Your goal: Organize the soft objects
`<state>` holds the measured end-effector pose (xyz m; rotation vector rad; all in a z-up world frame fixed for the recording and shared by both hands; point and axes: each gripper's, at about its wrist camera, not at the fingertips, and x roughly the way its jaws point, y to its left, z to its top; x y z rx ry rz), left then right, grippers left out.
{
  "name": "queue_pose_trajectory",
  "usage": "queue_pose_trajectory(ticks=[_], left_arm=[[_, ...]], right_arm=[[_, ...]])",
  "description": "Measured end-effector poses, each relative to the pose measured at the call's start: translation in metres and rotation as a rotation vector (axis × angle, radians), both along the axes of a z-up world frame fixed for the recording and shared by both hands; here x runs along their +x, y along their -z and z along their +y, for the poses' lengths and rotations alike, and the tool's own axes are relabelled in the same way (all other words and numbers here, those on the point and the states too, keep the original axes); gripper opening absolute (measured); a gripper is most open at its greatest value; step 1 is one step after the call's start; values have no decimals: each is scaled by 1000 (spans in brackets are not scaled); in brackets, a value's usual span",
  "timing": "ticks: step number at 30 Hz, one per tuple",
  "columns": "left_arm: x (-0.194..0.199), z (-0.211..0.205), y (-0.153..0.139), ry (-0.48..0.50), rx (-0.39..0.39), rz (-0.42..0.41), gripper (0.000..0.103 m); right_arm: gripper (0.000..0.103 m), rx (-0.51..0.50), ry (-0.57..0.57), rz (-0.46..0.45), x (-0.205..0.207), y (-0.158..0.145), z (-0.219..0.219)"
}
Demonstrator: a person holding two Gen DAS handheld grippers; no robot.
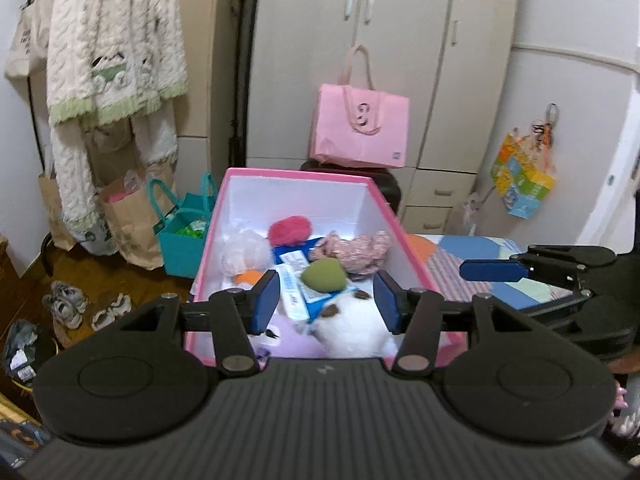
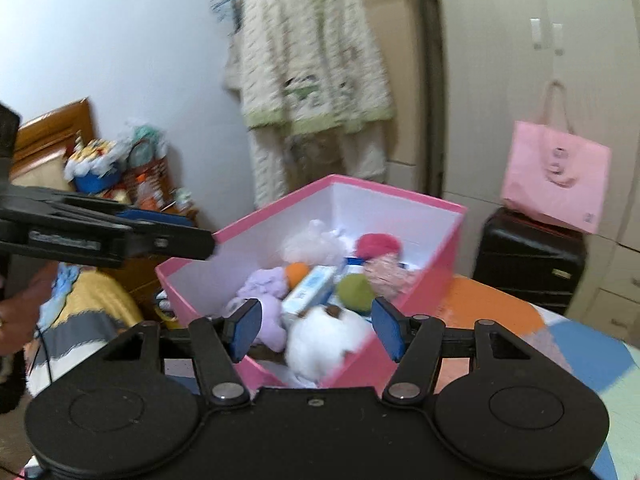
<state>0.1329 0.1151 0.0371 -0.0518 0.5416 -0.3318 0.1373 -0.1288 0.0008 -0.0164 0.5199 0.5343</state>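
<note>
While both tongs, left [image 1: 326,298] and right [image 2: 316,330], hang apart and empty above the pink box [image 1: 296,176] of soft toys on the bed, binning looks nearly done; next fetch any stray, maybe at 3 o'clock.

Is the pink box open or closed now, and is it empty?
Open and not empty. The pink box has no lid on it, and the white plush and green ball lie inside.
</note>
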Motion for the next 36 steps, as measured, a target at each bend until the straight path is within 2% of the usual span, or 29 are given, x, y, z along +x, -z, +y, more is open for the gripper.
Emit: queue_pose_trajectory(ticks=[7, 13, 20, 23, 26, 30, 33, 36], left_arm=[[-36, -16, -10, 50, -7, -53, 59], [-58, -29, -9, 68, 16, -79, 61], [-73, -39, -8, 58, 11, -100, 72], [-75, -40, -3, 58, -8, -97, 76], [-73, -40, 7, 42, -19, -64, 77], [-73, -45, 15, -3, 29, -71, 85], [-76, -50, 16, -67, 78, -123, 103], [-74, -53, 15, -142, 128, -131, 103]], right_arm=[[70, -7, 96, -93, -43, -15, -28], [81, -20, 162, -168, -77, -23, -41], [97, -4, 225, -187, -96, -25, -53], [99, 14, 269, -160, -99, -21, -56], [101, 56, 293, -105, -104, -15, -61], [103, 41, 317, -68, -115, -12, -59], [103, -6, 407, -97, -124, -13, -55], [103, -39, 455, -117, -131, -15, -54]])
